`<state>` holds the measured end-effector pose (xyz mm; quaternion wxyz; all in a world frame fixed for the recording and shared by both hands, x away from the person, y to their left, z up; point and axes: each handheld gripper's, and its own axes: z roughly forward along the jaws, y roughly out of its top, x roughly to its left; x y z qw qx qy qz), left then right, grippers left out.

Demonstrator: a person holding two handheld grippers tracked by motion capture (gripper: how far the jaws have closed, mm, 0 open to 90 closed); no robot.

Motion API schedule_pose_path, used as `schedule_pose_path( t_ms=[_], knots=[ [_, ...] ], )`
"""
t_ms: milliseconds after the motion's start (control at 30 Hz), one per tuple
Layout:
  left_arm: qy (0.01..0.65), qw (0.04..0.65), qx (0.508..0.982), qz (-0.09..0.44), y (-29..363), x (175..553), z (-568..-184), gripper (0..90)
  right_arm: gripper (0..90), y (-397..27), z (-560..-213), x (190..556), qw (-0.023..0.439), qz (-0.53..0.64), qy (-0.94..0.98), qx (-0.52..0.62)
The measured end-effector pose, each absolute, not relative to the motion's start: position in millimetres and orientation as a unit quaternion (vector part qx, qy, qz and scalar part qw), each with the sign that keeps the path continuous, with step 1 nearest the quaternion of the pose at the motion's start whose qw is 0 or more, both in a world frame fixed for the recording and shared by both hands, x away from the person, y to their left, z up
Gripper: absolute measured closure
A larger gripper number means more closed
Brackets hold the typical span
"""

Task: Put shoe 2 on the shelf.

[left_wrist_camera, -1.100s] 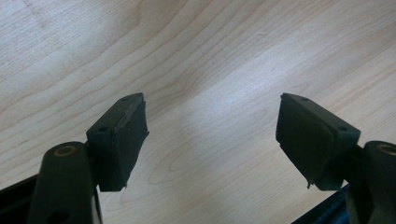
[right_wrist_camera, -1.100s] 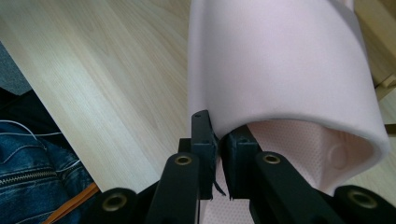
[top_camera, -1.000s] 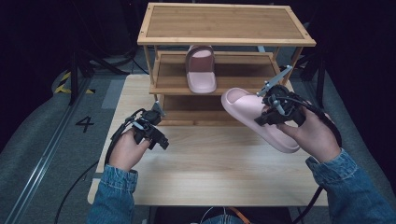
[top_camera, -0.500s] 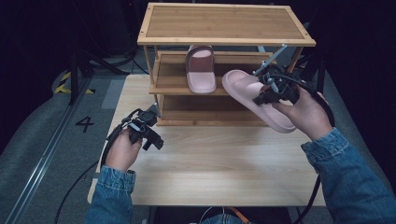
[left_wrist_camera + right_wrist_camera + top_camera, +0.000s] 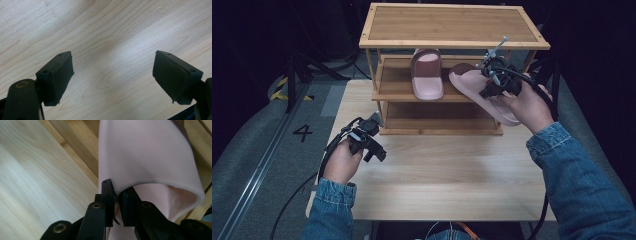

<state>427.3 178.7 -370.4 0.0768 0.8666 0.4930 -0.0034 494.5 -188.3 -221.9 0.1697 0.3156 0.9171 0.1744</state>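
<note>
A pink slipper (image 5: 472, 86) hangs tilted in front of the right half of the wooden shoe rack's (image 5: 452, 25) middle shelf, toe toward the shelf. My right gripper (image 5: 491, 82) is shut on the edge of its strap, and the right gripper view shows the jaws (image 5: 116, 195) pinching that strap of the slipper (image 5: 145, 157). A second pink slipper (image 5: 427, 75) lies on the middle shelf, left of the held one. My left gripper (image 5: 379, 137) hovers over the table near the rack's lower left corner. Its jaws (image 5: 112, 67) have just been opening and have nothing between them, only bare wood below.
The light wooden table (image 5: 437, 185) carries the three-level rack at its far side. The rack's top and bottom shelves are bare. Dark floor with a yellow-striped marking and the number 4 lies to the left. Cables trail from both grippers.
My right hand has carried the slipper up and away from me, from over the table to the front of the middle shelf. The left hand has stayed put.
</note>
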Motion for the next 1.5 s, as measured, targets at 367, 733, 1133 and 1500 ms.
schedule_pose_path(
  t_ms=[367,733,1133,1500],
  knots=[
    [0.492,0.078,0.867,0.002,178,427,-369,17.2,83.6,-181,-230,510,0.205,0.176,0.911,0.311],
    [0.489,0.079,0.869,0.002,177,426,-368,17.2,68.2,-178,-234,512,0.245,0.179,0.907,0.290],
    [0.484,0.076,0.872,-0.002,172,429,-370,17.2,65.7,-211,-215,475,0.217,0.239,0.889,0.325],
    [0.478,0.073,0.876,-0.003,167,431,-370,17.2,72.0,-286,-212,450,0.147,0.294,0.858,0.394]
  ],
)
